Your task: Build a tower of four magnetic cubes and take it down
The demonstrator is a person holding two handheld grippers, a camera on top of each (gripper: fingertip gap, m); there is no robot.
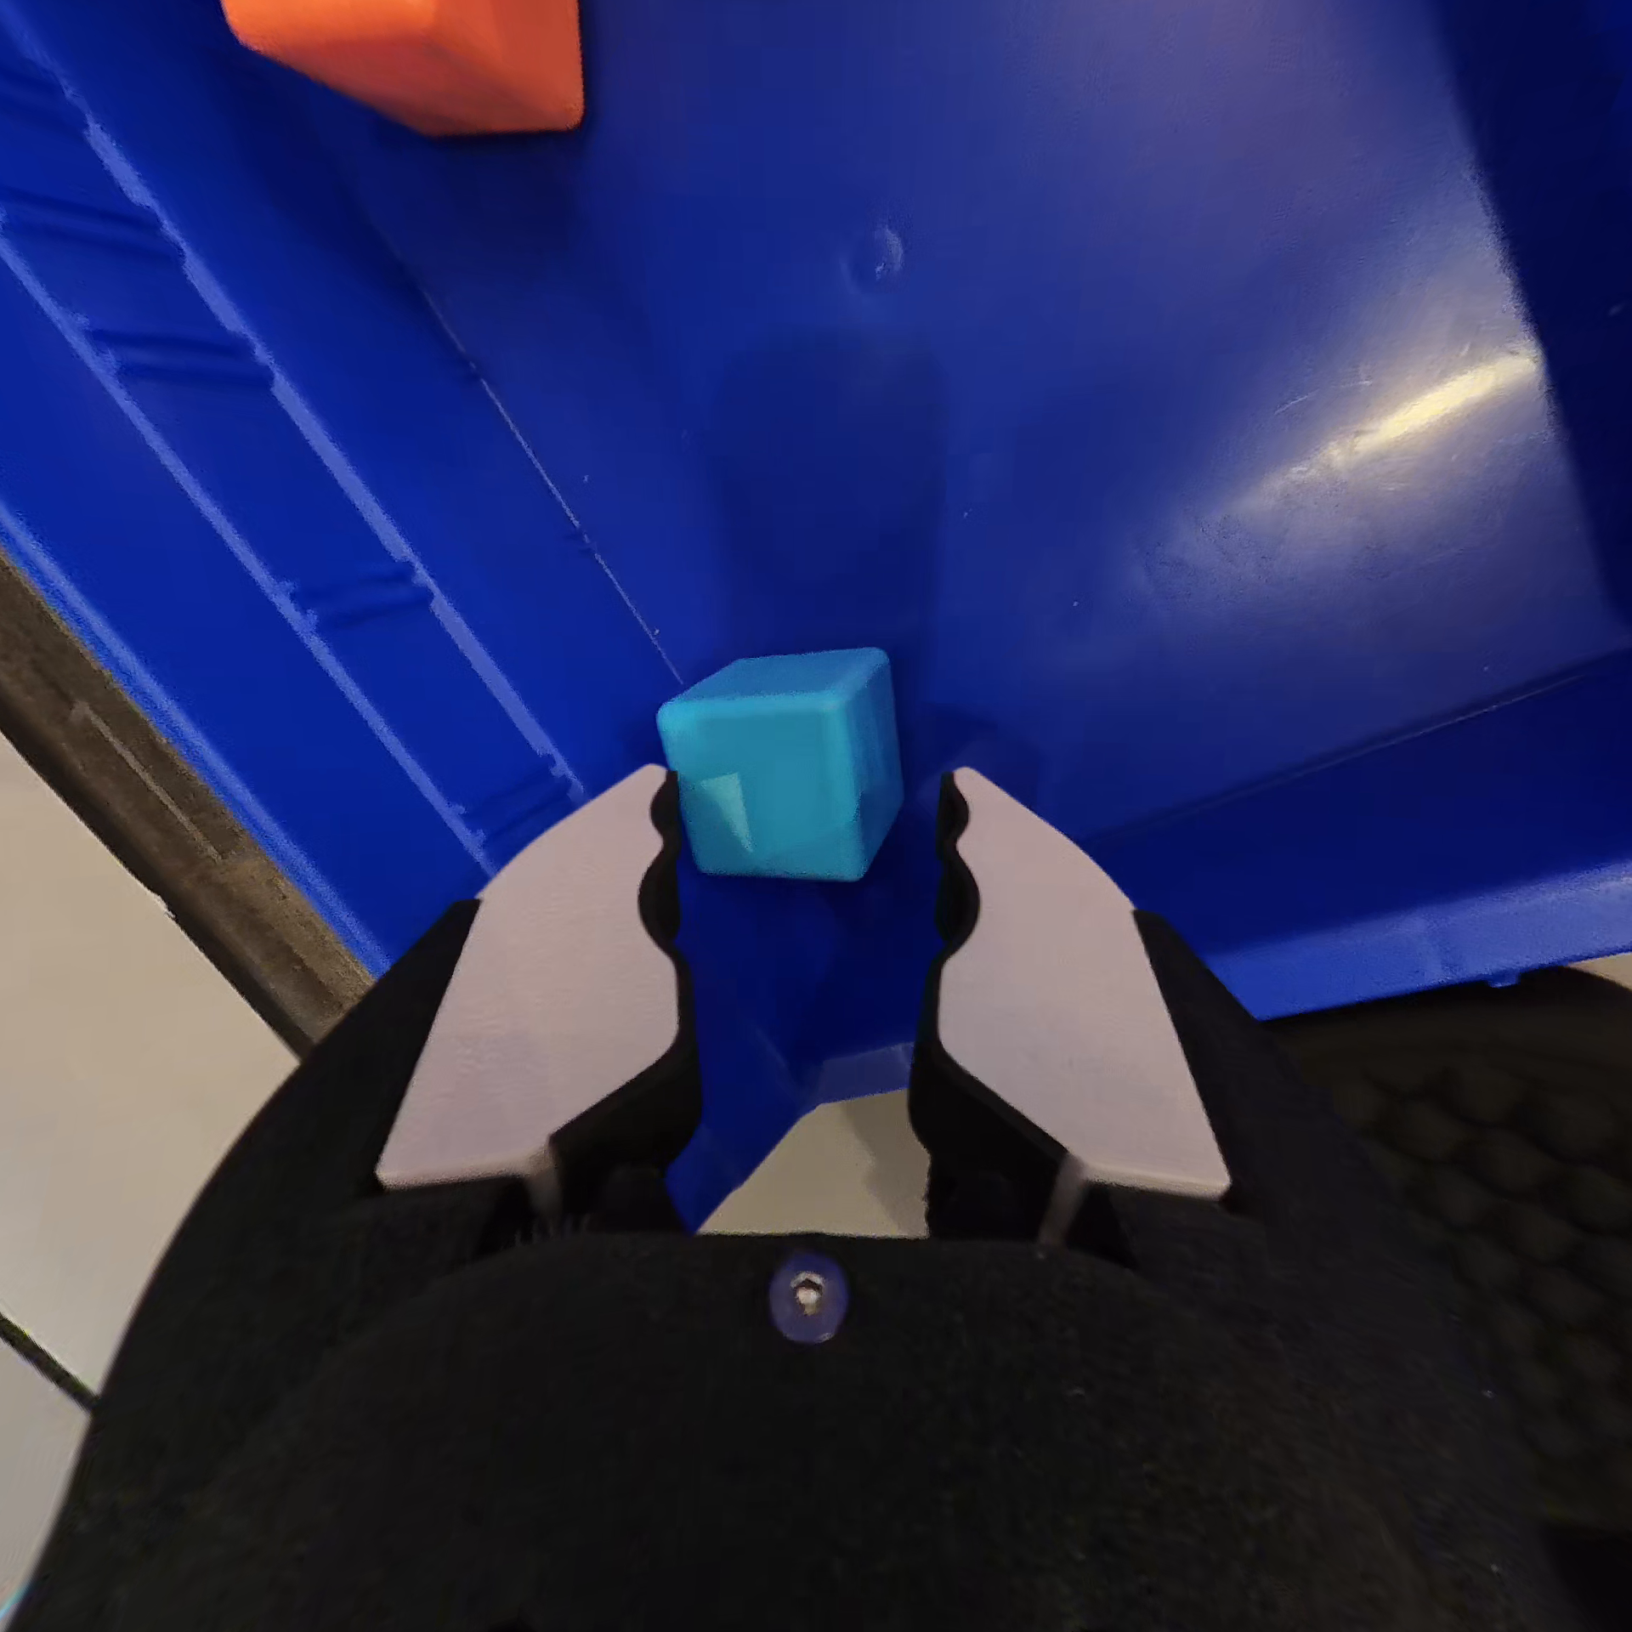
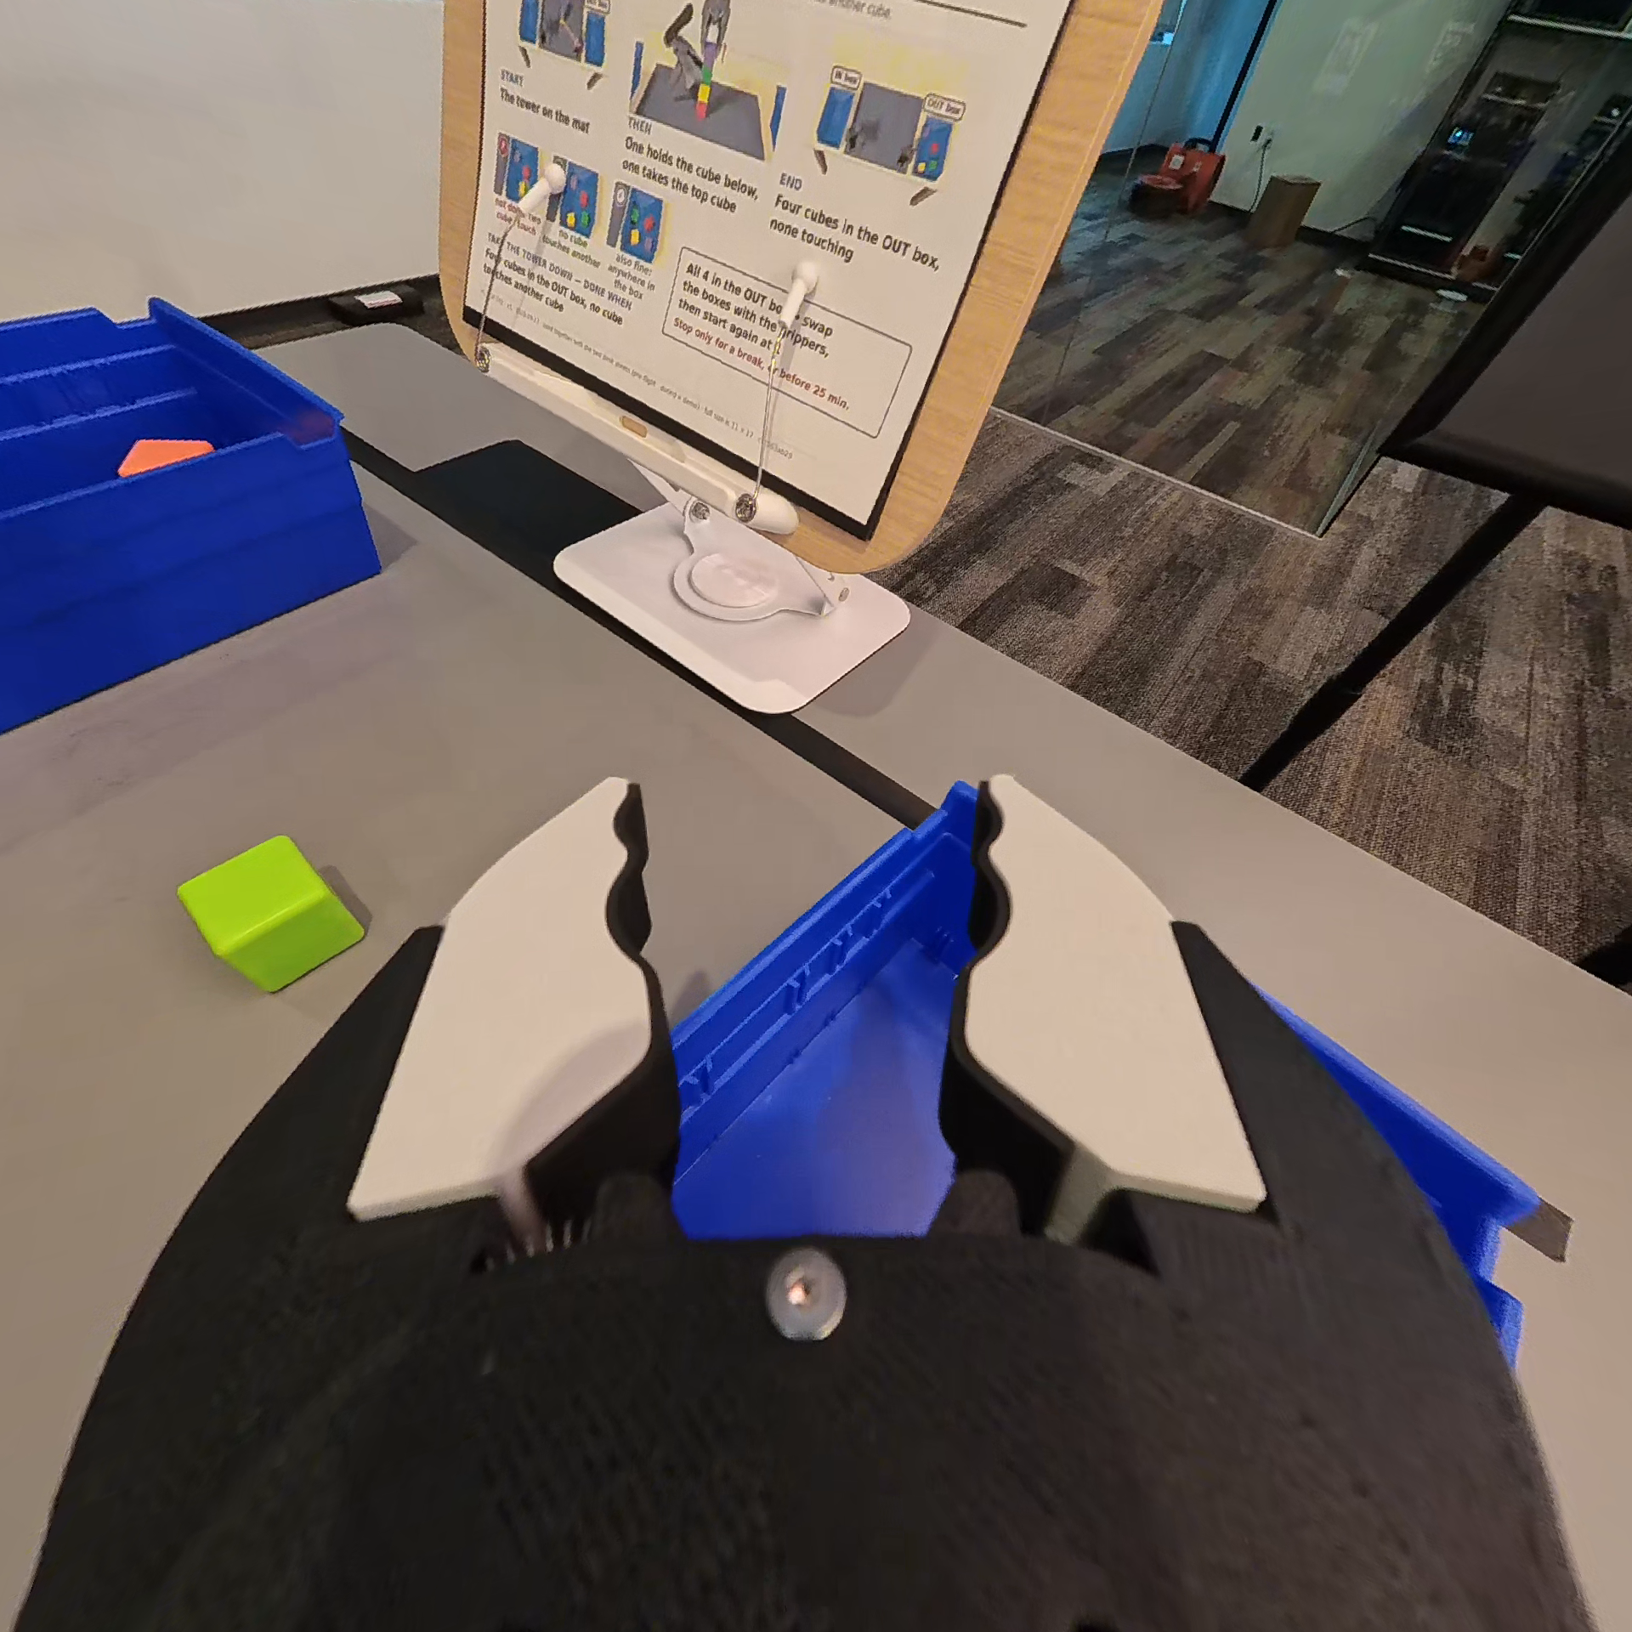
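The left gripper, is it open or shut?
Open: the left gripper has a wide gap between its fingers, and the light blue cube sits unclamped there.

Three cubes are showing: one light blue cube (image 1: 782, 766) and one orange cube (image 2: 165, 457) sitting in the far blue bin (image 2: 177, 565), and one green cube (image 2: 269, 911) lying on the table (image 2: 494, 733). Two blue bins are showing in all, the second being the near blue bin (image 2: 812, 1113). One instruction board (image 2: 751, 230) is standing on one white stand (image 2: 751, 618), and two hand-held grippers are working, the left hand-held gripper (image 1: 804, 782) and the right hand-held gripper (image 2: 808, 795).

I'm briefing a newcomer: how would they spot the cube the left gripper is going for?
Look inside the blue bin. On its floor, at the tips of the open left gripper, sits the light blue cube. The bin's only other visible cube is orange.
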